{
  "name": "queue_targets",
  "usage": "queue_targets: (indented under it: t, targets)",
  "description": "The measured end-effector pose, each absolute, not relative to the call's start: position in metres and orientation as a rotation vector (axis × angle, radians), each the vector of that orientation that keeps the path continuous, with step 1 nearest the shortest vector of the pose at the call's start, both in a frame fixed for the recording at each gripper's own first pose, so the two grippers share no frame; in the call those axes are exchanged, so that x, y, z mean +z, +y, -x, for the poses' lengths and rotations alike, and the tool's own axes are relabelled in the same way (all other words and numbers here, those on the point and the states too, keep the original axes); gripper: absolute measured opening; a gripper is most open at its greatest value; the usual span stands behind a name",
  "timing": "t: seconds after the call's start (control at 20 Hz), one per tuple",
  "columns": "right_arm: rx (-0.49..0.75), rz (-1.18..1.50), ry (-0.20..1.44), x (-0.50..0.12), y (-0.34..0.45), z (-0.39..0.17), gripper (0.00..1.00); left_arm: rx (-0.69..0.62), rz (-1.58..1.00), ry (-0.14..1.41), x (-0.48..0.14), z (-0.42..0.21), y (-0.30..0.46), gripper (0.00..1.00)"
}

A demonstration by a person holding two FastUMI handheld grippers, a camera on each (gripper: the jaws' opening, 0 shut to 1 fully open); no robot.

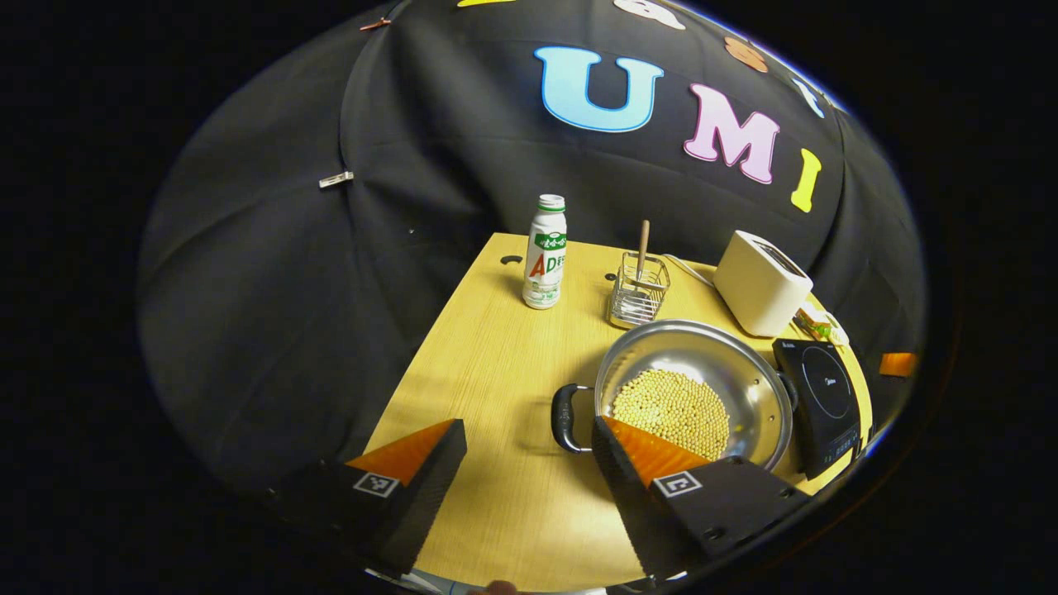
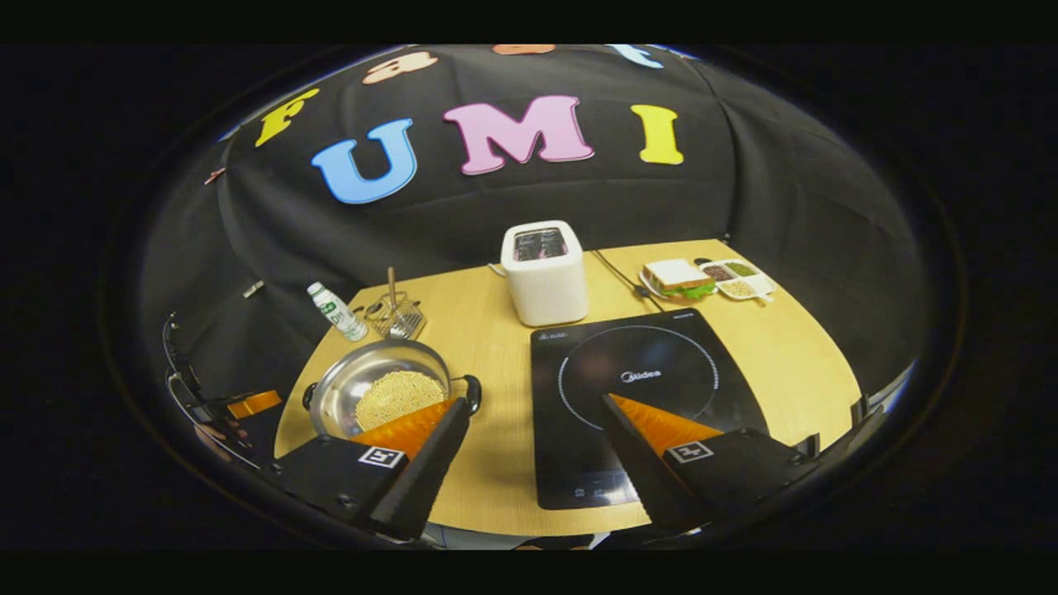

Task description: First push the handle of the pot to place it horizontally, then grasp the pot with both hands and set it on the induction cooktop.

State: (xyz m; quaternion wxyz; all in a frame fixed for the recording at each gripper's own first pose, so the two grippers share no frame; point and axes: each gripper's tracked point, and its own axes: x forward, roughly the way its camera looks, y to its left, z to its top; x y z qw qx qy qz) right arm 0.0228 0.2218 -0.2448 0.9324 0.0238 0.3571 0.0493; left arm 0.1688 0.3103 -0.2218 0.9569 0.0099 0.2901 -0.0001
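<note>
Pot [image 1: 693, 388] sits mid-counter [image 1: 488, 372], just left of the cooktop [image 1: 822, 405], part-filled with beans [image 1: 671, 409]. Judging by the steel body plus the load: fairly heavy, rigid, slick walls, and the beans will slide if it tilts, so lift level. Best hold is the two side loop handles: left handle [image 1: 564, 417] lies between the left claw [image 1: 529, 450] fingers' line, right handle [image 2: 473, 392] just past the right claw [image 2: 529, 430]. Both claws are released, jaws wide, holding nothing. Hard to read: pot's near rim is hidden behind a left claw finger; cooktop's far edge is cut off in the left gripper view; handle angle is distorted by the fisheye.
</note>
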Motion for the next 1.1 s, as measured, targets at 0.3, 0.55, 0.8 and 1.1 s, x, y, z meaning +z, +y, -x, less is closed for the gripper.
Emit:
queue_targets:
  t: [0.3,0.55,0.8,1.1]
  targets:
    - [0.237,-0.024,0.773,-0.280,0.276,-0.047,0.99,-0.049,0.027,0.581,-0.230,-0.182,0.293,0.95]
    - [0.271,0.017,0.817,-0.326,0.296,-0.058,0.99,-0.058,0.080,0.546,-0.240,-0.202,0.278,0.95]
    - [0.264,-0.008,0.863,-0.374,0.299,-0.063,0.99,-0.054,0.069,0.581,-0.275,-0.221,0.273,0.96]
    - [0.268,-0.054,0.866,-0.402,0.315,-0.077,0.99,-0.063,0.091,0.625,-0.308,-0.236,0.261,0.96]
